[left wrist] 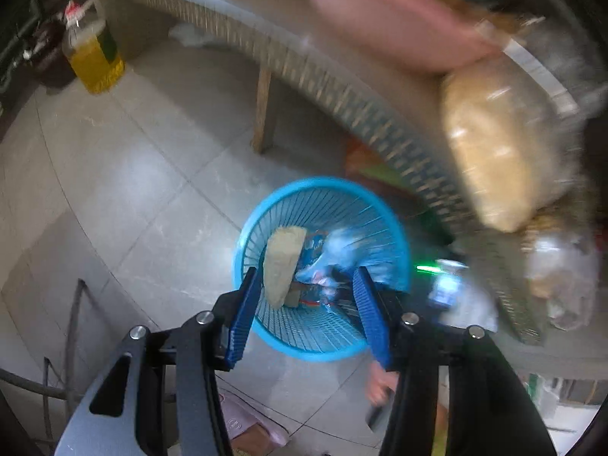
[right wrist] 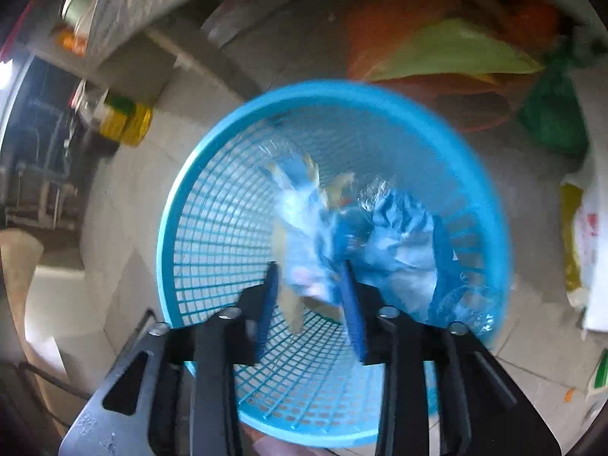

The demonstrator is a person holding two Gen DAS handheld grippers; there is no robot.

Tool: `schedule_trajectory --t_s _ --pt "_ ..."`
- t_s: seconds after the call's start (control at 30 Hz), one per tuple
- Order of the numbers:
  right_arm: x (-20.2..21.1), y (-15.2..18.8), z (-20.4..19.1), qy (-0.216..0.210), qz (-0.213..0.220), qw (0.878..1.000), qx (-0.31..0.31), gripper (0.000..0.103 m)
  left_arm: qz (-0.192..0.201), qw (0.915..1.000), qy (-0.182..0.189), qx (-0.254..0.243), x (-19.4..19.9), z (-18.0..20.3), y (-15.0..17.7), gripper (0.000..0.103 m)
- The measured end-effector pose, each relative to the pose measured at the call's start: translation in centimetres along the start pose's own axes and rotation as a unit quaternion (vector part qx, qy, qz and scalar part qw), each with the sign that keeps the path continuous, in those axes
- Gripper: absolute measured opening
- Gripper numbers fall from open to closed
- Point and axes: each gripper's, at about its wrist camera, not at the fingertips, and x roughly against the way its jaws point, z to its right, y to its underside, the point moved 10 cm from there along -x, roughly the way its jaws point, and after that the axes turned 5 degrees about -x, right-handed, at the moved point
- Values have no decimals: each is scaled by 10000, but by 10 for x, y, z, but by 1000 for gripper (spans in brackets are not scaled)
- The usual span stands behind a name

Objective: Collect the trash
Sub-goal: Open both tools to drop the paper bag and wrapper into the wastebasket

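Both the left gripper (left wrist: pixel 307 304) and the right gripper (right wrist: pixel 309 300) hang with jaws parted and released above the blue basket (left wrist: pixel 250 224) on the tiled floor (left wrist: pixel 152 174), where a beige scrap (left wrist: pixel 281 262) and crumpled blue-and-white wrappers (right wrist: pixel 399 235) lie inside, with the woven table edge (left wrist: pixel 304 60) beyond.

Left gripper (left wrist: pixel 307 304) open (empty) — above blue basket (left wrist: pixel 395 235).

You see a bright blue plastic lattice basket (right wrist: pixel 212 228), a yellow oil bottle (left wrist: pixel 93 57), and pale grey floor tiles (left wrist: pixel 152 174).
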Motion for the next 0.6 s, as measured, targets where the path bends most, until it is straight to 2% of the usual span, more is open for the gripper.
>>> schedule_trajectory --t_s 0.03,0.1,0.17,0.3,0.47,0.53,0.6 --pt "-3 1 -4 15 -52 9999 120 49 122 9999 -21 -71 23 0 0 52" --pt "-1 2 -10 42 -55 9994 351 54 376 9990 -46 -236 64 2 1 57" --pt "9 1 -18 -106 -4 9989 462 58 676 9974 -12 -267 105 1 7 61" --pt "47 -2 -25 -468 208 9960 728 59 1105 9937 -14 -196 179 -14 39 67" --pt "105 7 -20 -796 550 9892 1097 60 1545 9873 105 360 250 -57 98 73" --pt "120 10 -12 -622 713 9878 1240 58 1829 9804 99 719 276 -79 127 73" --pt "125 13 -5 -286 820 9869 1363 51 2085 9731 95 975 296 -96 150 74"
